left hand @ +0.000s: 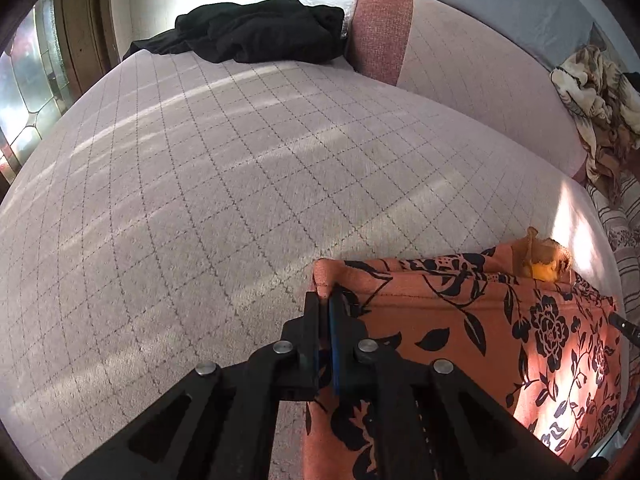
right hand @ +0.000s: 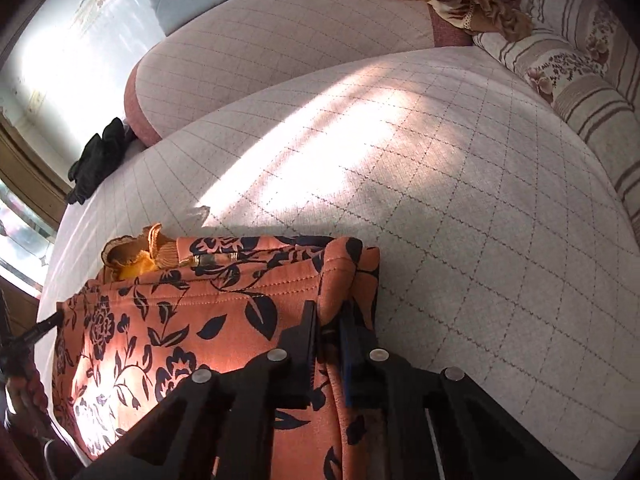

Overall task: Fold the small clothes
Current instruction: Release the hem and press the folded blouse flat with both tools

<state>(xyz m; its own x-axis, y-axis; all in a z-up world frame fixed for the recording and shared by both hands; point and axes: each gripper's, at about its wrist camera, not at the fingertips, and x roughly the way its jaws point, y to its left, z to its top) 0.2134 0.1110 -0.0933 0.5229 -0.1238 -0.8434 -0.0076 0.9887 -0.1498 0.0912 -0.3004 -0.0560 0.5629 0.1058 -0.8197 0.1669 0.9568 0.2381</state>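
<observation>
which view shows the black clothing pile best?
Left wrist view. The black clothing pile sits large and unobstructed at the far end of the quilted cover, folds visible. In the right wrist view it is a small dark clump at the left edge, squeezed by fisheye distortion.

Orange garment (left hand: 480, 320) with black flowers; pale pink bedcover (left hand: 180, 184) with diamond grid.

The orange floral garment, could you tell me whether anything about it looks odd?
A yellow frilled piece pokes out from under the top edge of the orange floral garment, bunched rather than flat. Otherwise both corners are pinched evenly.
</observation>
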